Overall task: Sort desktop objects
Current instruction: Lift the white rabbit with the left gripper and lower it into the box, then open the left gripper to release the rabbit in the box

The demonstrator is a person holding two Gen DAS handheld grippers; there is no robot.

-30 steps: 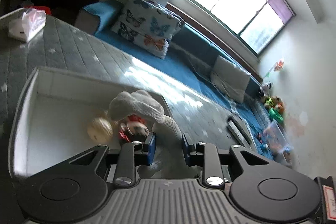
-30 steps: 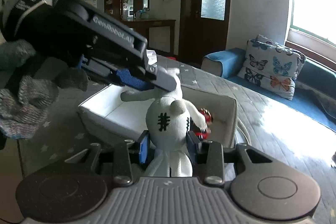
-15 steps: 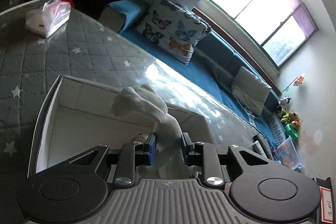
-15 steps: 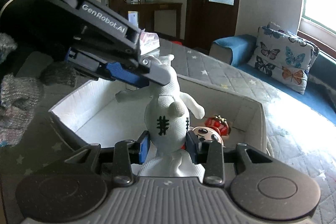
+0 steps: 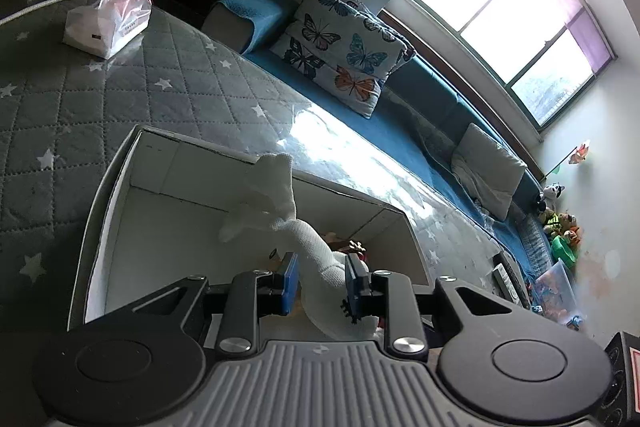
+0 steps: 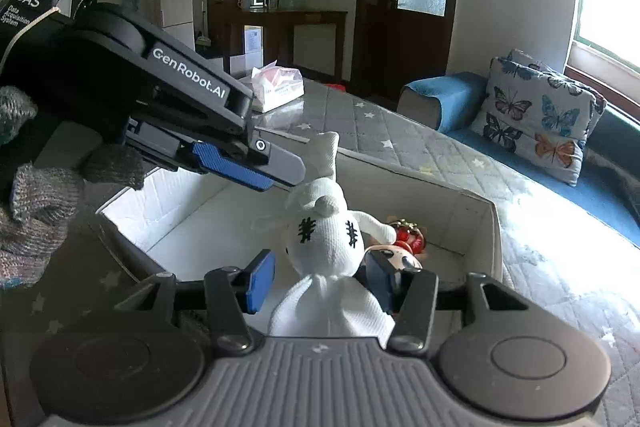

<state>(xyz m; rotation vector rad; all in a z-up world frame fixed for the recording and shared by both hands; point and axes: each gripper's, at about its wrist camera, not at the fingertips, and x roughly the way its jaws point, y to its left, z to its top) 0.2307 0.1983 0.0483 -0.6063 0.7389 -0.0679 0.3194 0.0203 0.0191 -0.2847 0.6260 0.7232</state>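
Note:
A white plush rabbit point(image 6: 324, 239) with black stitched eyes hangs upright over an open white box point(image 6: 460, 191) on a grey star-quilted cover. My left gripper point(image 5: 322, 285) is shut on the rabbit point(image 5: 276, 187) near its head, with the ears pointing forward over the box point(image 5: 192, 141). In the right wrist view the left gripper point(image 6: 280, 175) reaches in from the upper left. My right gripper point(image 6: 319, 279) is open, and its blue pads point(image 6: 260, 281) stand apart from the rabbit's head. A small doll point(image 6: 396, 255) and a red toy point(image 6: 408, 231) lie in the box's far corner.
A tissue pack point(image 5: 108, 23) sits at the far end of the quilted cover point(image 5: 60, 99). A blue sofa with a butterfly cushion point(image 5: 344, 55) runs along beyond it. A grey knit-gloved hand point(image 6: 32, 195) holds the left gripper.
My right gripper's jaws have widened and let go of the rabbit. The left gripper keeps its hold, and the rabbit has turned to face the right camera.

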